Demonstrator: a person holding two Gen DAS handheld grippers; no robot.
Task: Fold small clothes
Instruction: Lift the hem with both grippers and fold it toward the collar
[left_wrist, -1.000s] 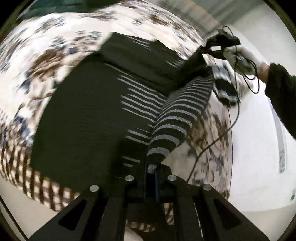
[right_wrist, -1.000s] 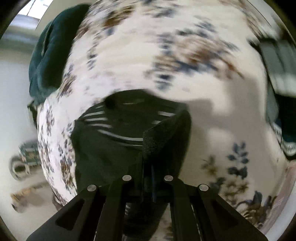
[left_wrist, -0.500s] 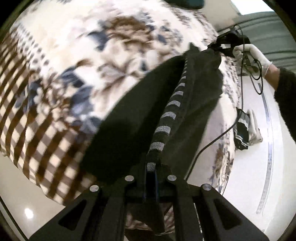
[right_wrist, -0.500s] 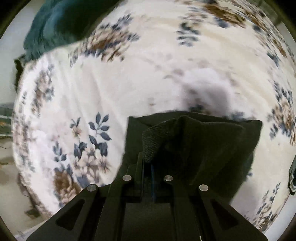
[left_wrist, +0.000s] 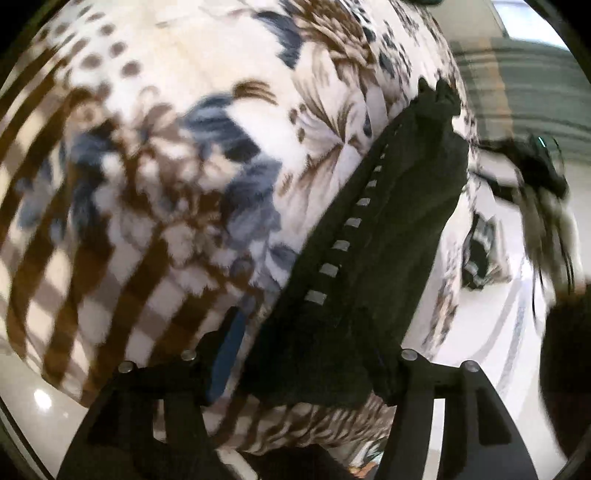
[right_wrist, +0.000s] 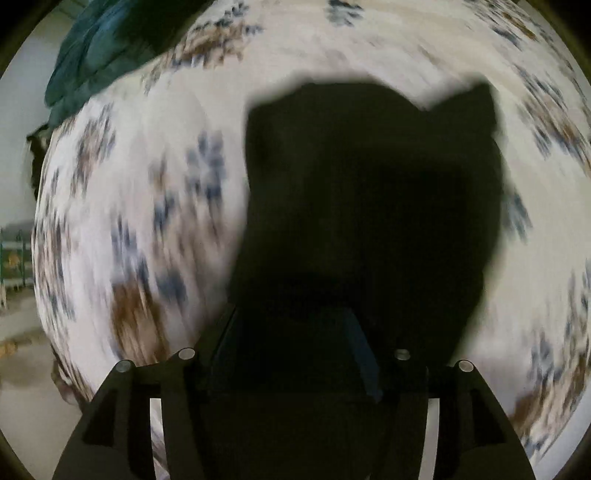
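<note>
1. Lies as a long folded strip on the bed: a black knit garment (left_wrist: 388, 236), soft and matte, with a row of small pale grey stripe ends along one folded edge.
2. Spreads beneath it: a fuzzy bedspread (left_wrist: 184, 122), cream with blue and brown flowers, turning to brown checks toward the near edge.
3. Stands with jaws apart, having just been opening: the left gripper (left_wrist: 303, 354), black hard plastic with silver screws and a blue pad on the left finger (left_wrist: 227, 350). Near end of the garment lies between the fingers, slack, touching the right one but not squeezed.
4. Blurs at the far right of the left view: the right gripper (left_wrist: 535, 162), just off the garment's far end.
5. Points down over the same garment (right_wrist: 369, 206), a dark, featureless mass in the right view, its top edge rising to two corners.
6. Has likewise just been opening, jaws spread: right gripper (right_wrist: 295, 350), cloth between the fingers, unpinched.
7. Bunches at the upper left: a teal fabric (right_wrist: 99, 55).
</note>
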